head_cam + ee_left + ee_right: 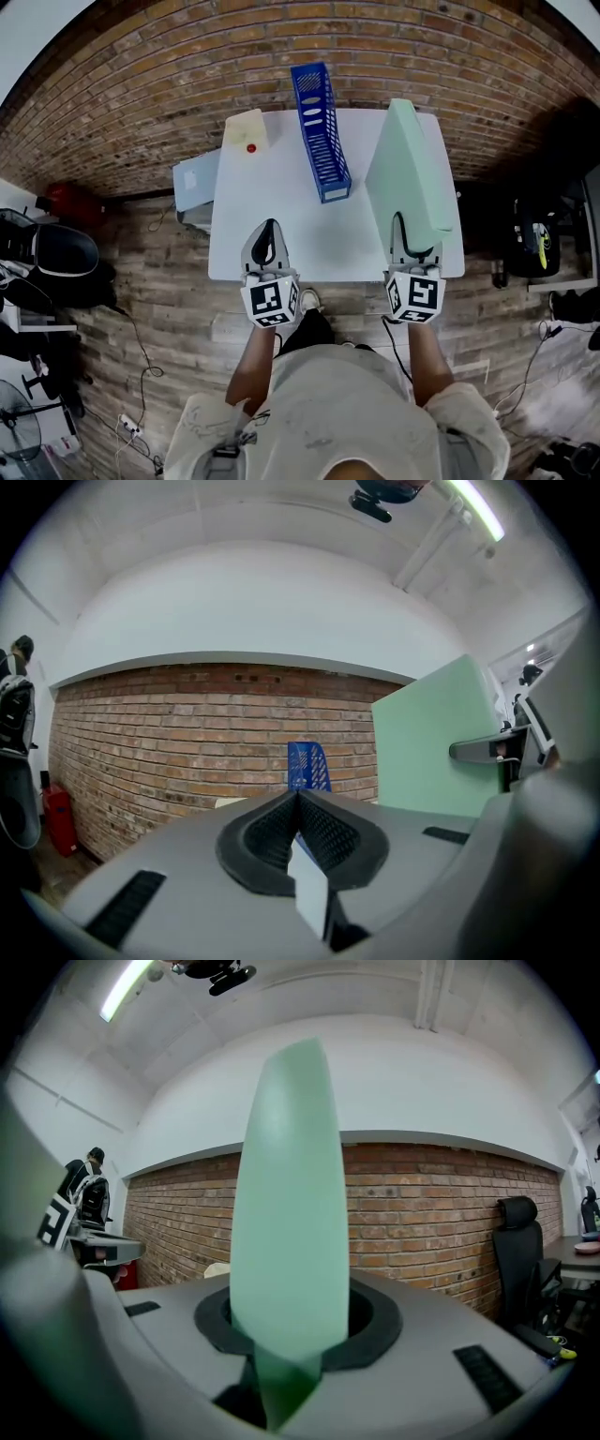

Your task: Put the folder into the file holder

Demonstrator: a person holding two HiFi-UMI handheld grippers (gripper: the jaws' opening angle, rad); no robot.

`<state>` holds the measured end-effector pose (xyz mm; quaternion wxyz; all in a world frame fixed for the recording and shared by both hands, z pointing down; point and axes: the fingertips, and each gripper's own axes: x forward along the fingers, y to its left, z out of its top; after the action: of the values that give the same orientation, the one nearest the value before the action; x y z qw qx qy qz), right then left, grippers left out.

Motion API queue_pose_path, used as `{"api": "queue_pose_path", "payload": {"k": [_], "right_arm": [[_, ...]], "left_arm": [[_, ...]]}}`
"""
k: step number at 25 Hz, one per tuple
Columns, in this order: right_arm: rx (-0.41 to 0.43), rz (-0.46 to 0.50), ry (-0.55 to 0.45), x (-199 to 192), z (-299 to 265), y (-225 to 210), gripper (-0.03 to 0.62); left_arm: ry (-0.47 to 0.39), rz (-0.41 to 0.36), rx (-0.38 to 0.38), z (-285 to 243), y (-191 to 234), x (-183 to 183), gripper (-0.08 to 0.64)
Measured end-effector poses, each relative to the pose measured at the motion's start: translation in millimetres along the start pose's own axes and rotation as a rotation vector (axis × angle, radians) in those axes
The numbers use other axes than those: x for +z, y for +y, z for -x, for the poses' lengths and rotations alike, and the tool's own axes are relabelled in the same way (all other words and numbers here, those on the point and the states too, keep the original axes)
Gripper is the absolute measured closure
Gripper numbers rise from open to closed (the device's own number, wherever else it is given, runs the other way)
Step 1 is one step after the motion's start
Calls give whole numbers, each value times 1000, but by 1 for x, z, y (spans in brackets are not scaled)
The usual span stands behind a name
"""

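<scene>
The right gripper (413,242) is clamped on the near edge of the green folder (409,169), which stands on edge, leaning slightly, at 3 o'clock on the white table (281,220). The blue holder (320,131) stands at 12 o'clock, open top up, apart from the folder and to its 10 o'clock. The left gripper (267,240) hovers at 7 o'clock, jaws pressed together on nothing. A pale yellow pad (245,128) with a red dot (251,148) sits at 11 o'clock, and a grey box (195,180) juts from under the table's left edge.
</scene>
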<state>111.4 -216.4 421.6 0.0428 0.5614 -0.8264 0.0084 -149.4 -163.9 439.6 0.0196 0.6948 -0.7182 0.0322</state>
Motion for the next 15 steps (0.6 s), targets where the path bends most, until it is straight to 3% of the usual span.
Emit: {"api": "queue_pose_path", "payload": {"k": [15], "right_arm": [[-74,32,8,4,-79,24,448]], "left_arm": [[1,5,-85,-81,45,-6,546]]}}
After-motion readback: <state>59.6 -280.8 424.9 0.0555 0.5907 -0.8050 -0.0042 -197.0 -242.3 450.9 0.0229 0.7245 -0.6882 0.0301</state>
